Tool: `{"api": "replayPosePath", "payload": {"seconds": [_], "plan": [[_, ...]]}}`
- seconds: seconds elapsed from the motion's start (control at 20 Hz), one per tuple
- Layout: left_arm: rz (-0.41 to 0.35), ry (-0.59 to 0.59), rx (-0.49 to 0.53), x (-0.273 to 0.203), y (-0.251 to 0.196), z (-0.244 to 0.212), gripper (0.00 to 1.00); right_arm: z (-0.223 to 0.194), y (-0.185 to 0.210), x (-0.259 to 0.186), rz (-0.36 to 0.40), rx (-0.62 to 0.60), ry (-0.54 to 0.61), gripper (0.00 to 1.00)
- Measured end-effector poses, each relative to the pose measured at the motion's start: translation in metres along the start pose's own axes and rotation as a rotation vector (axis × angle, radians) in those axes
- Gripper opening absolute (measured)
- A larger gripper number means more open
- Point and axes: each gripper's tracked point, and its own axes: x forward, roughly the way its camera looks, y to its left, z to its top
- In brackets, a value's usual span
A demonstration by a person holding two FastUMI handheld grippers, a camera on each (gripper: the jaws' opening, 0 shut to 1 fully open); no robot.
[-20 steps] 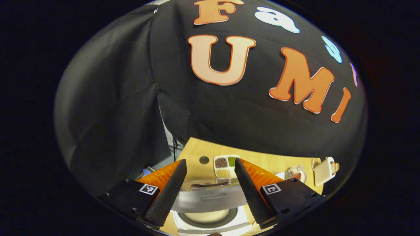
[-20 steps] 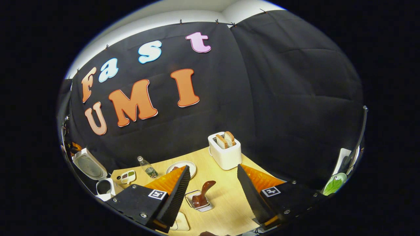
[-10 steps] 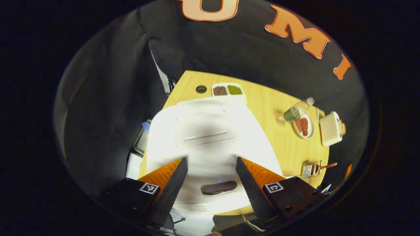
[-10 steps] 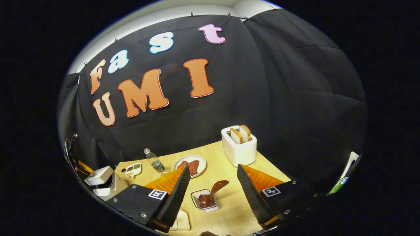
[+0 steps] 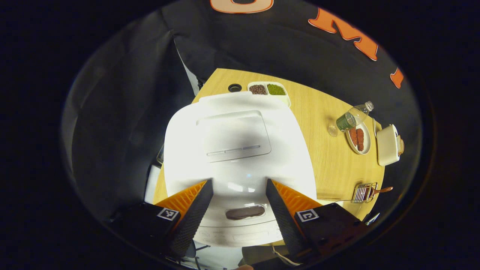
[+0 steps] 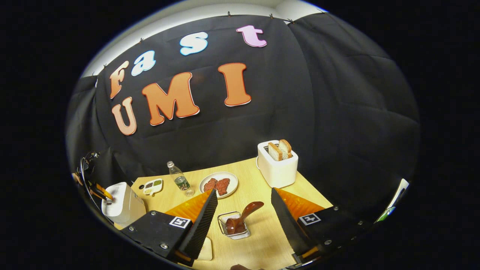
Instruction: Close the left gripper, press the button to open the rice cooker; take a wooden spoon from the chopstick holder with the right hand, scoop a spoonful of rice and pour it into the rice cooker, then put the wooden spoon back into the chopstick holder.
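The white rice cooker (image 5: 236, 150) stands with its lid down, a dark oval button (image 5: 245, 212) at its front. My left gripper (image 5: 238, 182) hovers open just above the lid, fingers either side of the button, touching nothing. In the right gripper view the cooker (image 6: 122, 204) sits at the far left of the table. My right gripper (image 6: 243, 190) is open above the wire chopstick holder (image 6: 234, 227), which holds the wooden spoon (image 6: 247, 212). Holder (image 5: 362, 192) and spoon (image 5: 380, 190) lie at the right in the left gripper view. A divided tray of grains (image 5: 268, 90) sits behind the cooker.
On the wooden table (image 6: 258, 240) stand a plastic bottle (image 6: 180, 180), a plate of meat (image 6: 219, 183) and a white toaster (image 6: 277, 165) with two slices of bread. The grain tray (image 6: 152, 186) lies next to the cooker. Black cloth closes the back and sides.
The cooker's lid, raised a second ago, has come down and is now closed. The left gripper view has tipped down over the lid. The right gripper has drifted slightly, still open.
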Motion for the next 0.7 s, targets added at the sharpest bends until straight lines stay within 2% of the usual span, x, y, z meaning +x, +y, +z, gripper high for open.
{"api": "replayPosePath", "payload": {"seconds": [0.15, 0.35, 0.55, 0.65, 0.7], "plan": [[-0.01, -0.116, -0.031, -0.018, 0.002, 0.006, 1.0, 0.018, 0.01, -0.003, 0.036, -0.034, -0.054, 0.89], [-0.011, -0.415, 0.02, -0.076, 0.001, 0.034, 1.0, 0.045, 0.032, -0.004, 0.067, -0.095, -0.165, 0.89], [-0.057, -0.683, 0.067, -0.134, -0.019, 0.039, 0.98, 0.05, 0.061, -0.005, 0.1, -0.141, -0.222, 0.89], [-0.111, -0.768, 0.084, -0.167, -0.053, 0.034, 1.0, 0.053, 0.076, -0.01, 0.122, -0.142, -0.246, 0.9], [-0.122, -0.816, 0.094, -0.173, -0.064, 0.029, 0.98, 0.054, 0.083, -0.013, 0.132, -0.143, -0.265, 0.9]]}}
